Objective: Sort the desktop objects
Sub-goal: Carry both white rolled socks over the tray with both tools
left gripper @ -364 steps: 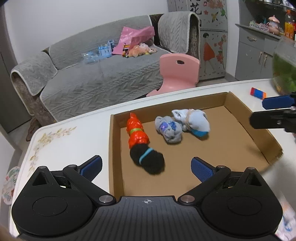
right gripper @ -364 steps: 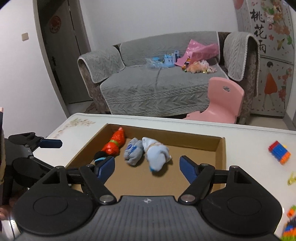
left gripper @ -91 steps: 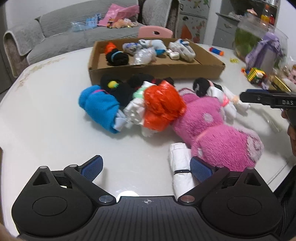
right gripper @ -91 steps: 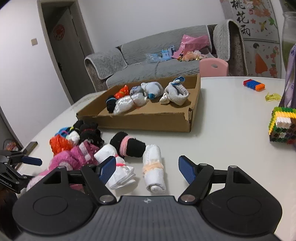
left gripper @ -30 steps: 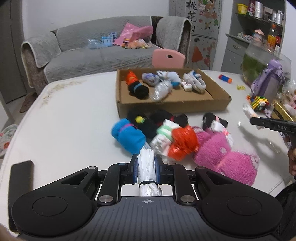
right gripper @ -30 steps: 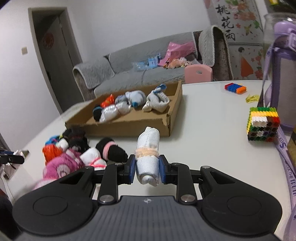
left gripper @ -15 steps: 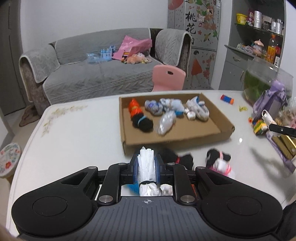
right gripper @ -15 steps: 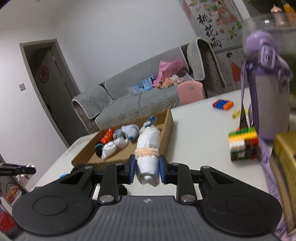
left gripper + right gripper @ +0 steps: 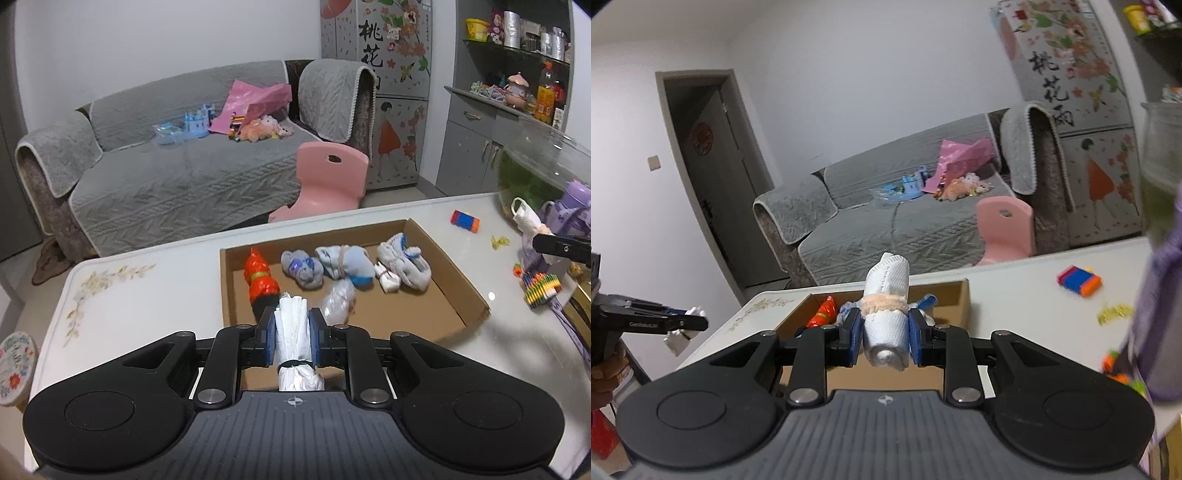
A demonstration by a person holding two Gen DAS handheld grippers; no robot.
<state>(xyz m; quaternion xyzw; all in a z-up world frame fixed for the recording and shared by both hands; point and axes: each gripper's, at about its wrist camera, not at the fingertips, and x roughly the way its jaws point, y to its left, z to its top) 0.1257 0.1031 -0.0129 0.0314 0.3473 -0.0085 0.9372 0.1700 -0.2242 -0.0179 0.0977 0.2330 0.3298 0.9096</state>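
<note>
Pinching a white sock roll (image 9: 293, 332) lengthwise, the left gripper (image 9: 292, 338) is hovering at the cardboard box's (image 9: 458, 280) near wall — open floor lying at twelve o'clock. The right gripper (image 9: 884, 334) is clamping its own banded roll (image 9: 886, 314), seemingly farther off — box at eleven o'clock.

A white table (image 9: 155, 295) with a floral print at one corner carries a cardboard tray (image 9: 458, 280), a red-blue-orange block (image 9: 464, 220), a yellow piece (image 9: 499, 241) — and a rainbow block stack (image 9: 541, 290).
</note>
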